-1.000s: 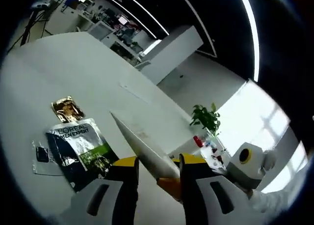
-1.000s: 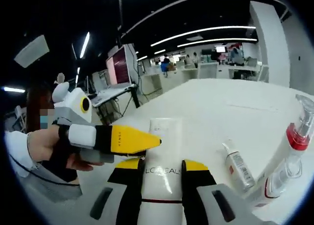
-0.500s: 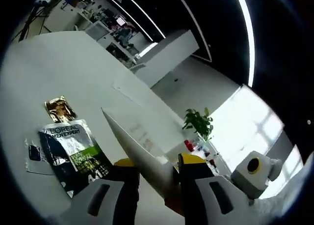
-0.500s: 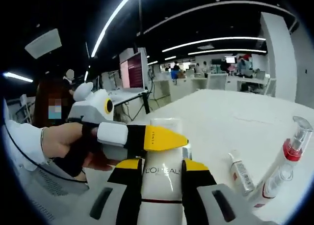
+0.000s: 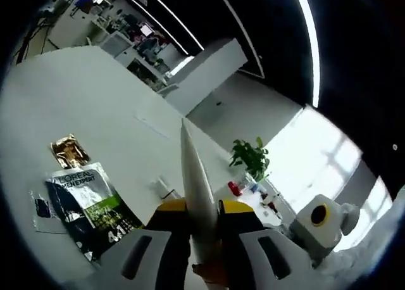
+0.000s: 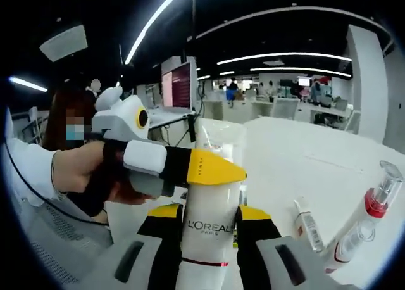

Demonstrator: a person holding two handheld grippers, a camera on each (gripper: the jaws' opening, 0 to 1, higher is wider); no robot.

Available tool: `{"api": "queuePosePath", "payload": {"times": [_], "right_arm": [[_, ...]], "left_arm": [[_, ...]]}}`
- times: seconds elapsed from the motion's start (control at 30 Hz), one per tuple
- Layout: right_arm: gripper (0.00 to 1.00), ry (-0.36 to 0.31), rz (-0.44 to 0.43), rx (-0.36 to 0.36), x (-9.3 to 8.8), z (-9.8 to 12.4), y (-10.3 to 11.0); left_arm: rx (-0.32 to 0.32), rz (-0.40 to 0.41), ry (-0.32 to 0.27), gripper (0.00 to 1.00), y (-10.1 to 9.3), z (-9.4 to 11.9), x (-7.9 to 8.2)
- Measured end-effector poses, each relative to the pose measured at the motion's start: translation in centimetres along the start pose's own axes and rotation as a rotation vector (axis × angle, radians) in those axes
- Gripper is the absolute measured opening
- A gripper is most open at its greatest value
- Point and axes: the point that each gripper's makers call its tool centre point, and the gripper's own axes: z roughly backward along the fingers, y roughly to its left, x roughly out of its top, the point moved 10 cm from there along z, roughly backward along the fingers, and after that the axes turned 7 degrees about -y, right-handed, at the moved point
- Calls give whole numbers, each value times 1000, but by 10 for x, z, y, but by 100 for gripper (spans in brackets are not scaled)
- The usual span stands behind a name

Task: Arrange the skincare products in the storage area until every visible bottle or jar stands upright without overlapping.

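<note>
In the left gripper view the left gripper (image 5: pixel 204 213) pinches the white L'Oréal tube (image 5: pixel 197 189) above the desk (image 5: pixel 76 106); in the right gripper view the right gripper (image 6: pixel 207 219) clamps its lower body, so upend it slowly, setting it clear of the pump bottle (image 6: pixel 366 221).

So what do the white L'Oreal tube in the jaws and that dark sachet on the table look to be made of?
The white tube looks like soft, glossy plastic: it shows a sheen and tapers to a thin flat crimped edge. Both the left gripper and the right gripper clamp it. The dark sachet looks like printed foil or plastic film, flat and shiny, though I cannot tell which.
</note>
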Motion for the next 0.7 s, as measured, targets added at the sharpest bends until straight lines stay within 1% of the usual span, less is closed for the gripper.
{"api": "queuePosePath", "payload": {"times": [0.17,0.27,0.33,0.4,0.47,0.53,0.63,0.67,0.7], "right_arm": [[26,-4,24,21,8,6,-3],[26,-4,35,42,10,13,-7],[27,-2,39,51,11,18,-9],[30,4,39,58,12,22,-12],[30,12,50,76,12,27,-14],[28,15,52,93,14,34,-18],[26,16,49,100,16,46,-25],[25,-1,72,115,19,50,-30],[23,-27,45,123,23,53,-33]], "left_arm": [[-29,-17,-12,9,-1,-1,4],[-71,-65,-13,9,-8,-2,5],[-99,-87,-5,9,-12,-3,5],[-105,-92,-2,9,-15,-4,3],[-111,-103,6,9,-17,-4,2],[-114,-139,11,8,-17,-4,2],[-138,-127,13,9,-19,-4,2],[-151,-129,13,9,-21,-5,2],[-154,-138,12,9,-22,-5,1]]}}
